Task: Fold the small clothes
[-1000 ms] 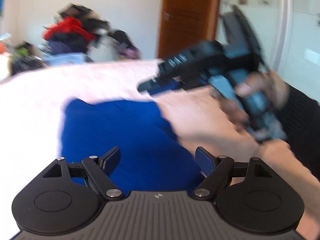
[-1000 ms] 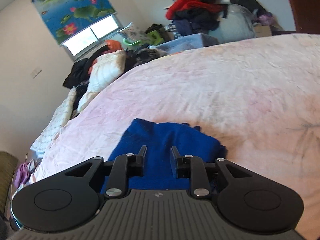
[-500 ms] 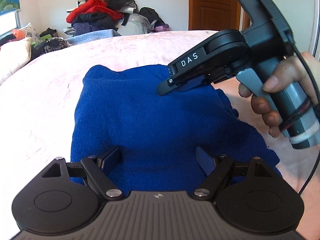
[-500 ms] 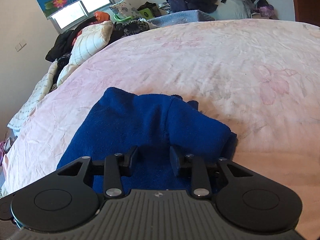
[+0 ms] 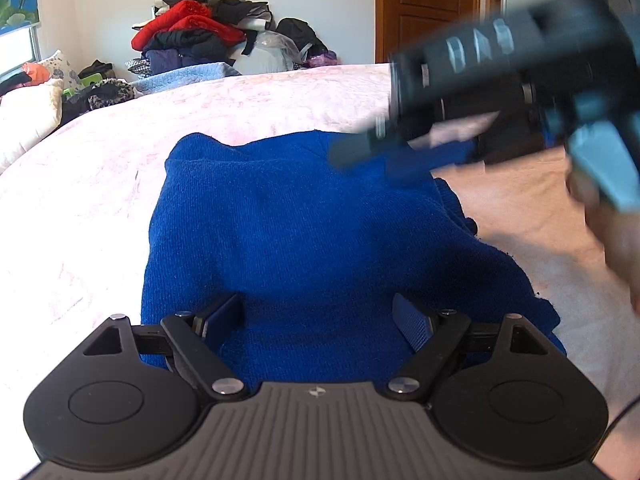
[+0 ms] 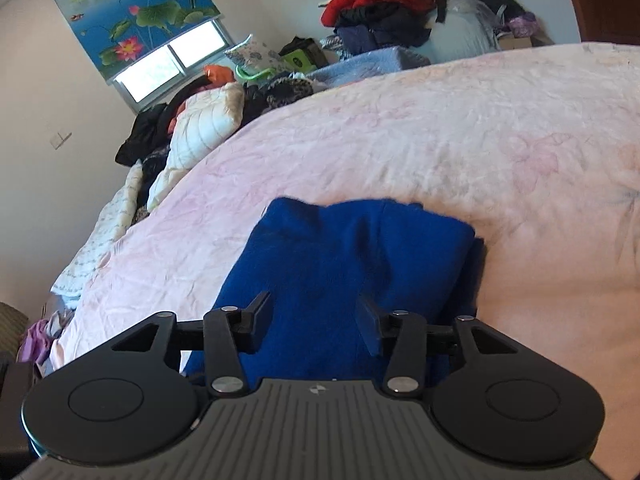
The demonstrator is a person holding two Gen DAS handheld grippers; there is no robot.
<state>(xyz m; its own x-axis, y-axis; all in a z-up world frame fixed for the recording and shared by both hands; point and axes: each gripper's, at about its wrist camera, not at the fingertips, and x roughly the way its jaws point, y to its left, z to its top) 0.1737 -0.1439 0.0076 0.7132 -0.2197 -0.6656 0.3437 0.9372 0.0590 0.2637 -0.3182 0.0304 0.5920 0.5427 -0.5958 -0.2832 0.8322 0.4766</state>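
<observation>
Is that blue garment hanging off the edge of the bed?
No, the blue garment lies folded on top of the bed, with pink bedspread showing around its far and side edges.

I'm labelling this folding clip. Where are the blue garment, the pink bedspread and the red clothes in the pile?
blue garment [image 5: 304, 232], left wrist view, middle of its top layer.
pink bedspread [image 6: 460, 128], right wrist view, bare stretch beyond the garment.
red clothes [image 5: 180, 26], left wrist view, middle of the red heap.
</observation>
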